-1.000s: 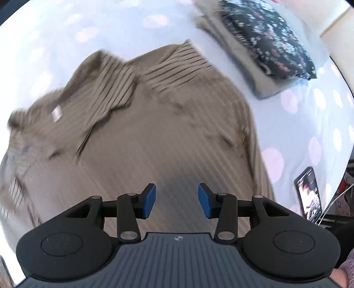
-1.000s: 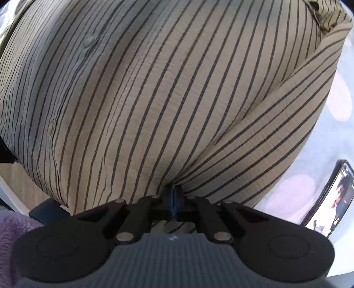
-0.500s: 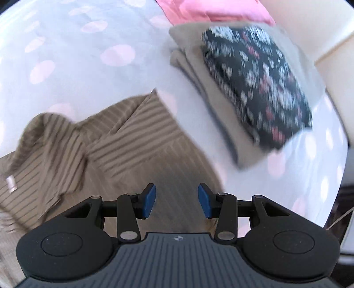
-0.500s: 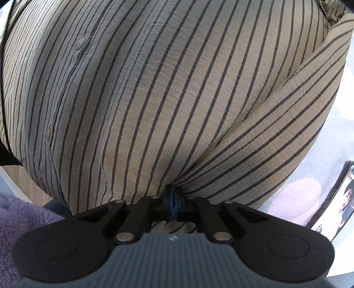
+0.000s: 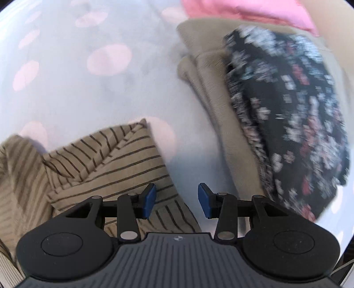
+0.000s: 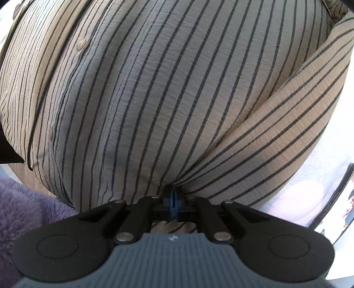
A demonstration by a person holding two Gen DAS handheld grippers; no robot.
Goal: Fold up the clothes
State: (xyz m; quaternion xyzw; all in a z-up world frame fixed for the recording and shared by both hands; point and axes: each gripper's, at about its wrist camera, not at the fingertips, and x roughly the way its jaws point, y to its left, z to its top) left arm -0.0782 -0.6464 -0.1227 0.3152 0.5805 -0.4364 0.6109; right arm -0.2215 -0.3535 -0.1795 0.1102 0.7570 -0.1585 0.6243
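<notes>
A tan shirt with thin dark stripes lies crumpled at the lower left of the left wrist view, on a white sheet with pink dots. My left gripper hovers open over the shirt's right edge, nothing between its blue pads. In the right wrist view the same striped shirt fills almost the whole frame, buttons showing at upper left. My right gripper is shut on a pinch of the shirt's fabric at its lower middle.
A folded beige garment with a black floral one on top lies to the right, a pink garment behind them. A phone with a lit screen lies at the right edge. Purple fleece shows at lower left.
The left gripper has swung away from over the shirt toward its right edge and the folded stack, staying open. The right gripper keeps its hold; the shirt has shifted slightly.
</notes>
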